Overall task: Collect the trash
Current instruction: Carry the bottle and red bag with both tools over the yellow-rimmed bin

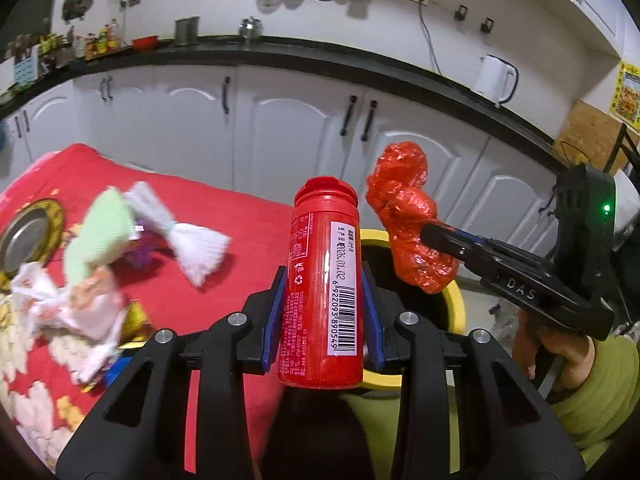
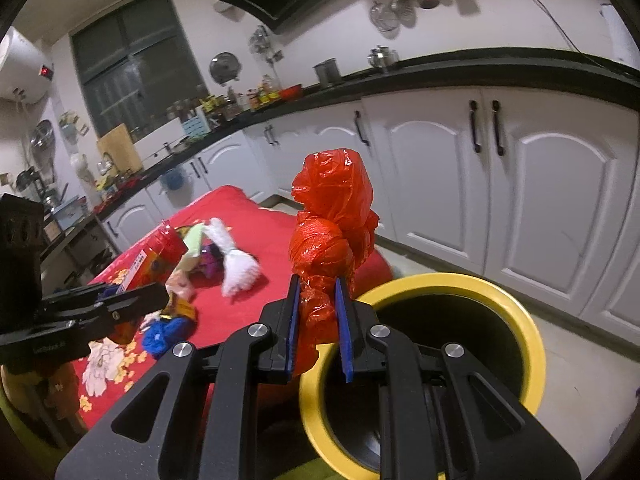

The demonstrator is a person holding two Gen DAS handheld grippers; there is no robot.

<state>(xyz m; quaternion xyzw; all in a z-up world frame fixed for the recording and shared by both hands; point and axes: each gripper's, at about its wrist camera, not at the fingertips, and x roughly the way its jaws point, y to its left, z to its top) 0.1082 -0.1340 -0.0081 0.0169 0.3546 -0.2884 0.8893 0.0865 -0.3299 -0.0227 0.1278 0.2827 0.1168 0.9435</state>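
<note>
My left gripper (image 1: 324,280) is shut on a red plastic bottle (image 1: 324,280) with a barcode label, held upright near the table's right edge. My right gripper (image 2: 318,284) is shut on a crumpled red plastic bag (image 2: 332,220), held above the near rim of a yellow-rimmed black bin (image 2: 520,304). In the left wrist view the bag (image 1: 404,216) hangs over the bin (image 1: 456,300), with the right gripper (image 1: 430,232) coming in from the right. In the right wrist view the bottle (image 2: 160,256) and the left gripper (image 2: 160,292) show at the left.
A table with a red flowered cloth (image 1: 224,216) carries more trash: a white foam net (image 1: 188,236), a green sponge-like piece (image 1: 100,232), crumpled white paper (image 1: 60,300), blue scraps (image 2: 164,332). A metal bowl (image 1: 24,236) sits at its left. White cabinets (image 2: 480,184) stand behind.
</note>
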